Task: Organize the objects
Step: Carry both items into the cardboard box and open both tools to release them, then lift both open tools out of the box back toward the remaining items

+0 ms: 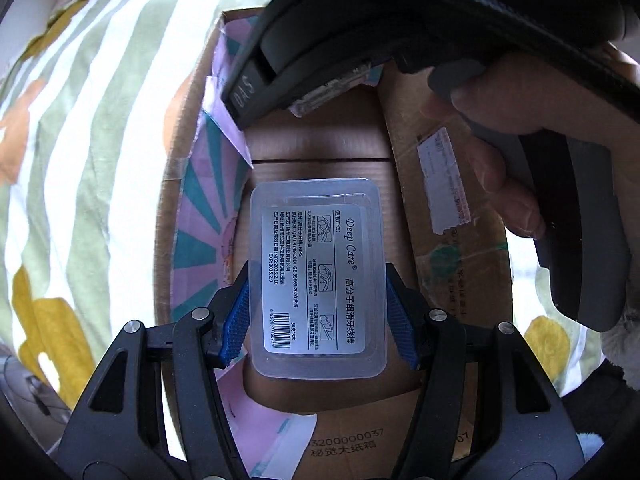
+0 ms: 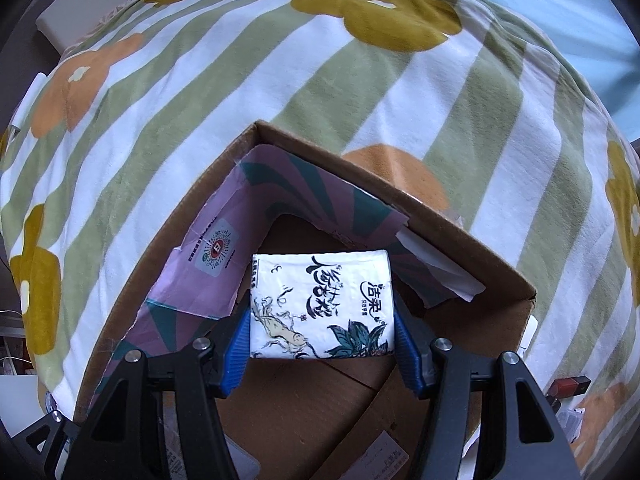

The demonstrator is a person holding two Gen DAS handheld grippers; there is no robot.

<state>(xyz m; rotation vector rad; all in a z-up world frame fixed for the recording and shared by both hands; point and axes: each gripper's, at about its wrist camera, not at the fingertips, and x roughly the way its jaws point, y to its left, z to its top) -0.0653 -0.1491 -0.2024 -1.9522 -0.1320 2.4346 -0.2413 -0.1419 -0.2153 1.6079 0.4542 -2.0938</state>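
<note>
In the left wrist view my left gripper [image 1: 318,304] is shut on a clear plastic floss-pick box [image 1: 318,276] with a grey "Deep Care" label, held over the inside of an open cardboard box [image 1: 332,148]. In the right wrist view my right gripper [image 2: 322,340] is shut on a white tissue pack [image 2: 320,304] printed with black lettering and leaves, held over the far corner of the same cardboard box [image 2: 472,248]. The right gripper's body and the hand holding it [image 1: 512,128] fill the upper right of the left wrist view.
The cardboard box sits on a bed cover [image 2: 280,80] with green and white stripes and yellow and orange flowers. The box has torn purple and teal paper lining [image 2: 208,276] on its walls. A small red and black object [image 2: 570,384] lies right of the box.
</note>
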